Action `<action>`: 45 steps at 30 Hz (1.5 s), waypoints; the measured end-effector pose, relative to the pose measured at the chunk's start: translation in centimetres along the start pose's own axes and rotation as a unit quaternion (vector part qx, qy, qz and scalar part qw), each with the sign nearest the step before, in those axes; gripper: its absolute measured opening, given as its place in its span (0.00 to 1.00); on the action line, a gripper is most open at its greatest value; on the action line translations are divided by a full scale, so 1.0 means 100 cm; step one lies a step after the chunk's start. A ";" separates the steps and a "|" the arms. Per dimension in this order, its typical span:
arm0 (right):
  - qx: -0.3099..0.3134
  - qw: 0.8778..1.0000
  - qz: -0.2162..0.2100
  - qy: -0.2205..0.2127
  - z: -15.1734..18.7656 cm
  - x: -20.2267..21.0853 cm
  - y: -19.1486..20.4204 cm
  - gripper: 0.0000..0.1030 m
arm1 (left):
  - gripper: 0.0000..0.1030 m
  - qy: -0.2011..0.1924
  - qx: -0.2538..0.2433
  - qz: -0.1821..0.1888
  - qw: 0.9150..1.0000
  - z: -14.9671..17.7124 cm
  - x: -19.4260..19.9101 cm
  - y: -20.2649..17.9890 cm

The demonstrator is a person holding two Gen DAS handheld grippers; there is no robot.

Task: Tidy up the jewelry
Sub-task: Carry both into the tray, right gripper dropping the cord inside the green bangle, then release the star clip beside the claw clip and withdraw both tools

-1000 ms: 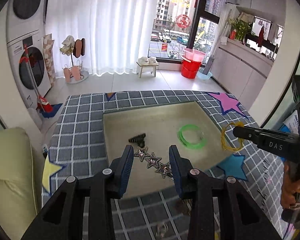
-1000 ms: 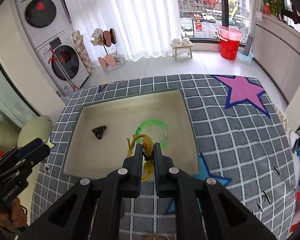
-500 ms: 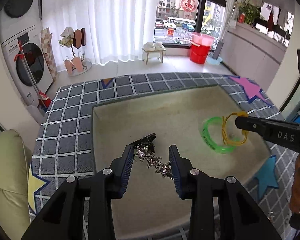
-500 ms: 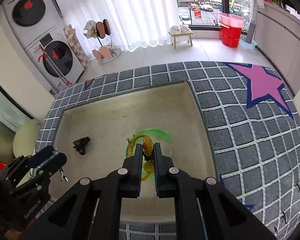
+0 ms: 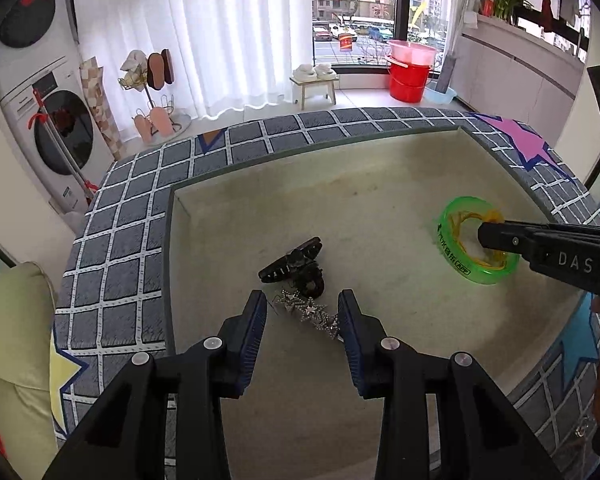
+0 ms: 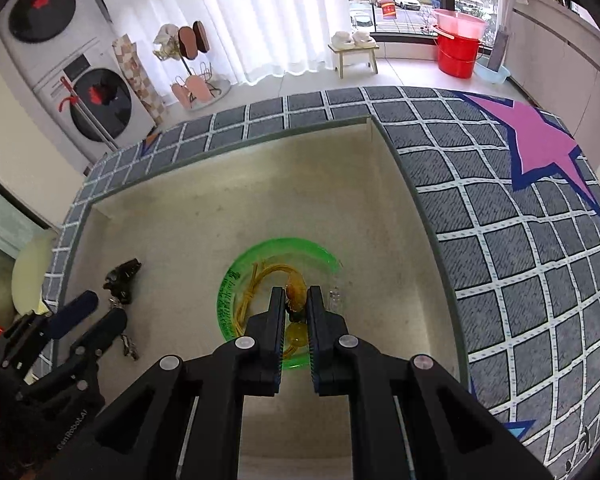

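A beige tray (image 5: 380, 184) (image 6: 228, 208) sits on a grey checked mat. My left gripper (image 5: 303, 312) is open, low over the tray, with a silver star hair clip (image 5: 312, 314) between its fingers and a black claw clip (image 5: 296, 266) just beyond. My right gripper (image 6: 294, 300) is shut on a yellow cord bracelet with amber beads (image 6: 296, 292), whose loop (image 6: 256, 284) lies inside a green ring (image 6: 236, 276) (image 5: 452, 248) on the tray floor. The right gripper (image 5: 484, 236) also shows over the ring in the left wrist view, and the left gripper (image 6: 100, 316) shows in the right wrist view.
The mat (image 6: 500, 220) has a pink star (image 6: 540, 136) at the right and a yellow star (image 5: 64, 372) at the left. A pale cushion (image 5: 16, 320) lies left of the mat. Washing machines (image 5: 40, 120), a stool (image 5: 314, 84) and red buckets (image 5: 408, 76) stand beyond.
Both grippers moved forward and down into the tray. The right gripper lowered the yellow bracelet into the green ring. The left gripper brought the star clip next to the black claw clip.
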State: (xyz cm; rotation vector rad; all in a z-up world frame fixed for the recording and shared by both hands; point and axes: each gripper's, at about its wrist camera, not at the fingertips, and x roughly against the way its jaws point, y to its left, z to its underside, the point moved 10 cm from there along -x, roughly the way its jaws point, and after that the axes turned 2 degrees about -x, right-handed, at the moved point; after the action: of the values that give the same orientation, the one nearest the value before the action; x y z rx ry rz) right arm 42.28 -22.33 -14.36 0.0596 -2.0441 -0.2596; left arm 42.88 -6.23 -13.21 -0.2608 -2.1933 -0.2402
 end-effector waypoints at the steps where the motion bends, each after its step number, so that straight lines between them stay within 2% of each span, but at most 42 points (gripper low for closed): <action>1: 0.001 1.000 0.001 0.000 0.000 0.001 0.001 0.12 | 0.50 -0.001 -0.001 -0.002 1.000 0.000 0.001 0.000; 2: 0.002 1.000 0.001 -0.001 0.001 0.002 0.001 0.13 | 0.50 -0.004 -0.001 -0.007 1.000 -0.001 0.002 0.000; 4: 0.001 1.000 -0.002 -0.004 0.000 0.004 0.002 0.30 | 0.50 -0.006 -0.002 -0.010 1.000 -0.001 0.003 0.002; 5: -0.001 1.000 -0.005 -0.007 0.000 0.006 0.002 0.52 | 0.50 -0.007 -0.002 -0.010 1.000 -0.001 0.004 0.001; 6: -0.002 1.000 -0.005 -0.012 -0.001 0.008 0.002 0.59 | 0.50 -0.007 -0.001 -0.011 1.000 0.000 0.005 0.003; 7: -0.003 1.000 -0.003 -0.019 -0.003 0.012 0.001 0.62 | 0.50 -0.007 -0.001 -0.011 1.000 0.001 0.005 0.003; 12: -0.025 0.999 -0.022 -0.035 -0.006 0.026 0.001 0.62 | 0.50 -0.009 -0.002 -0.016 1.000 0.000 0.008 0.005; 14: -0.027 0.999 -0.023 -0.040 -0.007 0.032 0.001 0.62 | 0.61 -0.013 0.001 -0.017 1.000 -0.003 0.010 0.006; 15: -0.026 0.999 -0.022 -0.042 -0.007 0.034 0.000 0.62 | 0.71 -0.017 0.003 -0.019 1.000 -0.004 0.012 0.007; 17: -0.027 0.998 -0.021 -0.046 -0.006 0.039 0.000 0.62 | 0.71 -0.031 0.005 -0.021 0.999 -0.008 0.017 0.007; 26: -0.032 0.998 -0.028 -0.054 -0.001 0.058 -0.002 0.62 | 0.74 -0.043 0.014 -0.008 0.999 -0.015 0.032 0.005; 27: -0.032 0.998 -0.029 -0.055 -0.001 0.060 -0.001 0.62 | 0.95 -0.043 0.014 -0.009 0.999 -0.015 0.033 0.005; 28: -0.032 0.997 -0.030 -0.057 0.000 0.062 -0.001 0.63 | 1.00 -0.048 0.014 -0.014 0.999 -0.016 0.037 0.006; 30: -0.033 0.997 -0.033 -0.061 0.001 0.068 -0.001 0.66 | 1.00 -0.067 0.013 -0.017 0.998 -0.019 0.047 0.006; 36: -0.040 0.995 -0.047 -0.073 0.005 0.087 0.003 0.79 | 1.00 -0.074 0.007 -0.019 0.997 -0.019 0.066 0.004; 39: -0.046 0.994 -0.051 -0.085 0.007 0.100 0.003 0.81 | 1.00 -0.074 0.012 -0.019 0.997 -0.015 0.075 0.005; 42: -0.051 0.992 -0.066 -0.096 0.011 0.113 0.005 1.00 | 1.00 -0.072 0.019 -0.015 0.997 -0.010 0.081 0.007; 45: -0.045 0.990 -0.067 -0.117 0.017 0.127 0.008 1.00 | 1.00 -0.064 0.026 0.001 0.998 -0.003 0.087 0.006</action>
State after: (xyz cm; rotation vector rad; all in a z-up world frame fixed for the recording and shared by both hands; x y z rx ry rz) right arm 34.85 -23.21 -3.91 0.1157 -2.2624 -0.4613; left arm 38.19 -4.82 -6.03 -0.2554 -2.3227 -0.1686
